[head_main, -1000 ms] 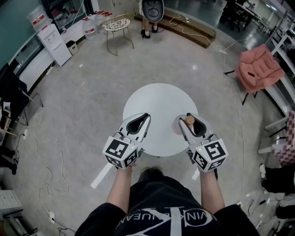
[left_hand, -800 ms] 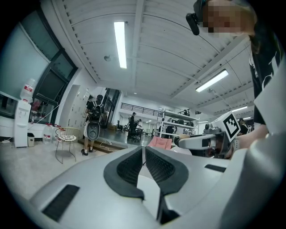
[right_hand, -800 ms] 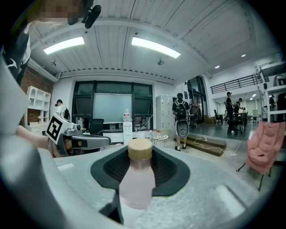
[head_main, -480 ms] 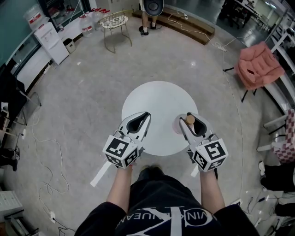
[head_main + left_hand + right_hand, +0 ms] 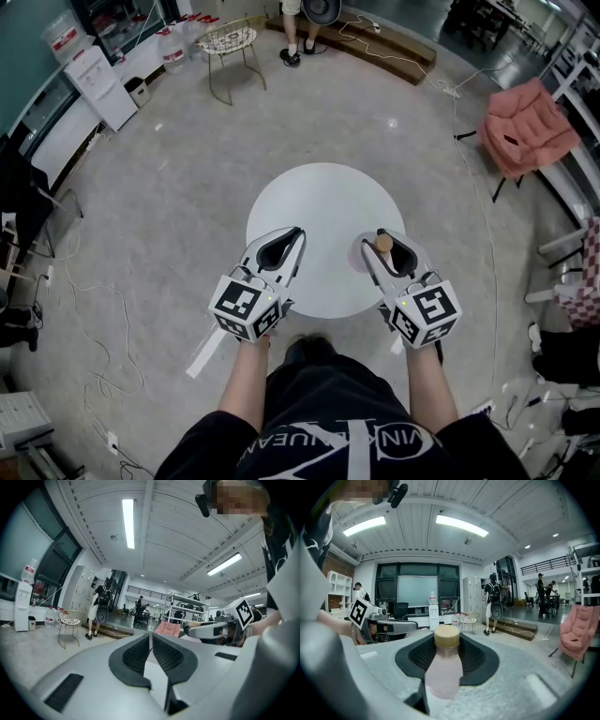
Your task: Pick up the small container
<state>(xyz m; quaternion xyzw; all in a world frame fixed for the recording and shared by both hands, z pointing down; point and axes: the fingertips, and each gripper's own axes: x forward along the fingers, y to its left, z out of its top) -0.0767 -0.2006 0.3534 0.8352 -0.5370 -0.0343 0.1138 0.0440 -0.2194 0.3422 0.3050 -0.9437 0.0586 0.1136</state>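
Head view: small pink bottle (image 5: 383, 244) with a tan cap stands between the jaws of the right gripper (image 5: 389, 240), over the right edge of the round white table (image 5: 319, 202). Left gripper (image 5: 297, 235) is over the table's left part.
Left gripper view: jaws pressed together, nothing between.
Right gripper view: pads pinch the bottle's body, cap sticking up.

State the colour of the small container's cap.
Light tan cap on the pink small container, best in the right gripper view.
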